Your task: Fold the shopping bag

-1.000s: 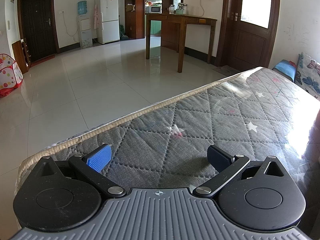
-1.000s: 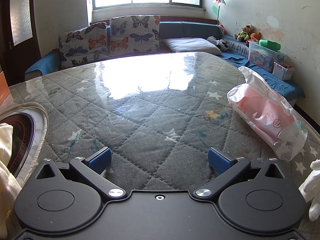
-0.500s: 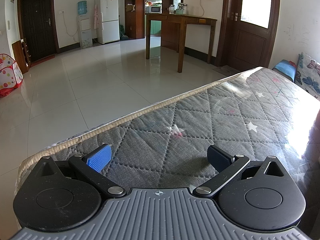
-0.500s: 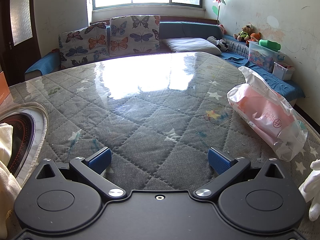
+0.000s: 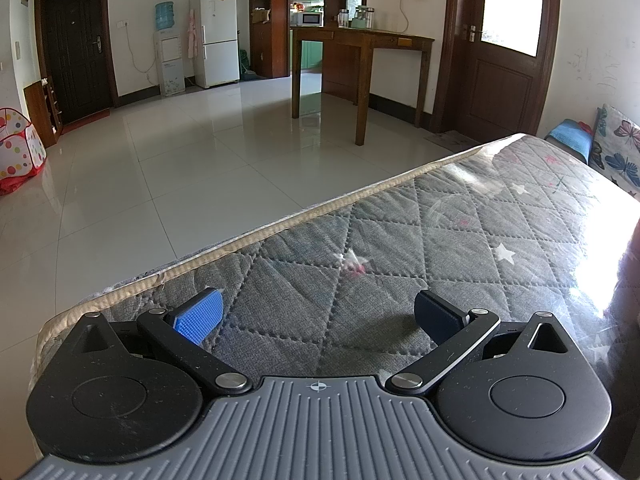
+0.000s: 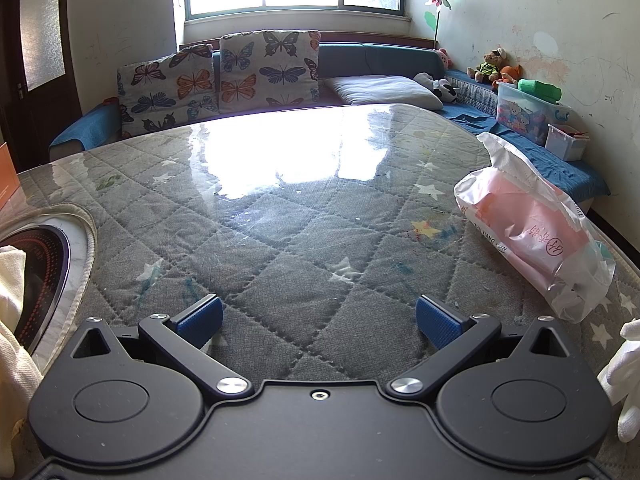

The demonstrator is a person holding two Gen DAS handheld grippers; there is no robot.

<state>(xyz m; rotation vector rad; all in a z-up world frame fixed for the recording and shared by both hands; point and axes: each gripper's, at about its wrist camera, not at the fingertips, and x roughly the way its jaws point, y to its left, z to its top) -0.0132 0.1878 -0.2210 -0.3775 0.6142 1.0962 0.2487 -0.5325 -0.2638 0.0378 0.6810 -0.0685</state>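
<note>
A crumpled white and pink plastic shopping bag [image 6: 536, 224] lies on the grey quilted table top [image 6: 304, 240] at the right side, in the right wrist view. My right gripper [image 6: 319, 320] rests low over the table, left of the bag and apart from it, open with nothing between its blue pads. In the left wrist view my left gripper [image 5: 318, 314] is open too, over the quilted surface [image 5: 420, 248] near its edge, holding nothing. The bag does not show in that view.
An induction cooker [image 6: 36, 268] is set into the table at the left, with a cream cloth [image 6: 10, 312] beside it. A white gloved hand [image 6: 624, 372] shows at the right edge. Butterfly cushions [image 6: 216, 76] and a bench lie behind. Tiled floor [image 5: 180, 184] drops off past the table edge.
</note>
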